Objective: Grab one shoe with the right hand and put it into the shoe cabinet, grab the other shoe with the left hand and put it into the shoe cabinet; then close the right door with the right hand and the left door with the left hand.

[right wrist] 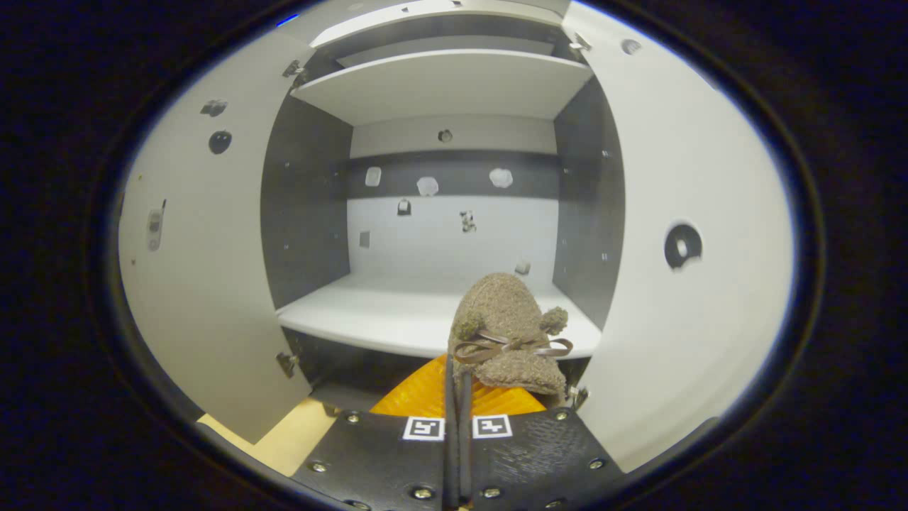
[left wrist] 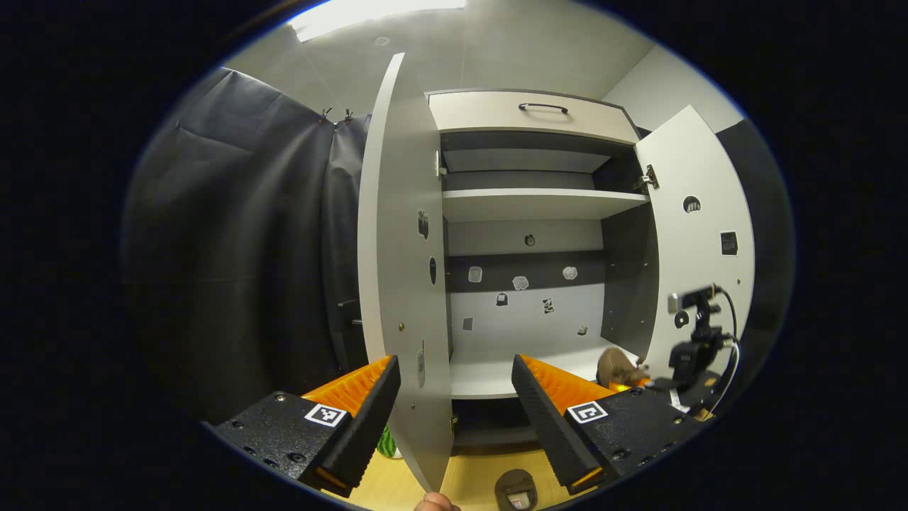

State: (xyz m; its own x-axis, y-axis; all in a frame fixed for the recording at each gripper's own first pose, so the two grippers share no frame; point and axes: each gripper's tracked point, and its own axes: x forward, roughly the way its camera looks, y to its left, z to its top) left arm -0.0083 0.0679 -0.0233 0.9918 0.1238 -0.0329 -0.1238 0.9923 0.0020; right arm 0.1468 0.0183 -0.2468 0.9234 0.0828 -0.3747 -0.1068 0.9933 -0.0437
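Note:
In the right gripper view my right gripper (right wrist: 457,380) is shut on the rear edge of a brown fuzzy shoe (right wrist: 507,330) with a ribbon bow. The shoe's toe reaches over the front lip of the cabinet's lower shelf (right wrist: 383,319). The left gripper view shows the same shoe (left wrist: 616,366) and the right gripper (left wrist: 691,358) at the cabinet's lower right. My left gripper (left wrist: 457,419) is open and holds nothing, its fingers either side of the left door's (left wrist: 397,284) edge. The other brown shoe (left wrist: 516,488) lies on the wooden floor just below.
Both cabinet doors stand open: the left door (right wrist: 206,248) and right door (right wrist: 695,298) flank the opening. An upper shelf (left wrist: 539,204) and a drawer with a handle (left wrist: 543,108) sit above. A green object (left wrist: 386,443) is on the floor by the left door.

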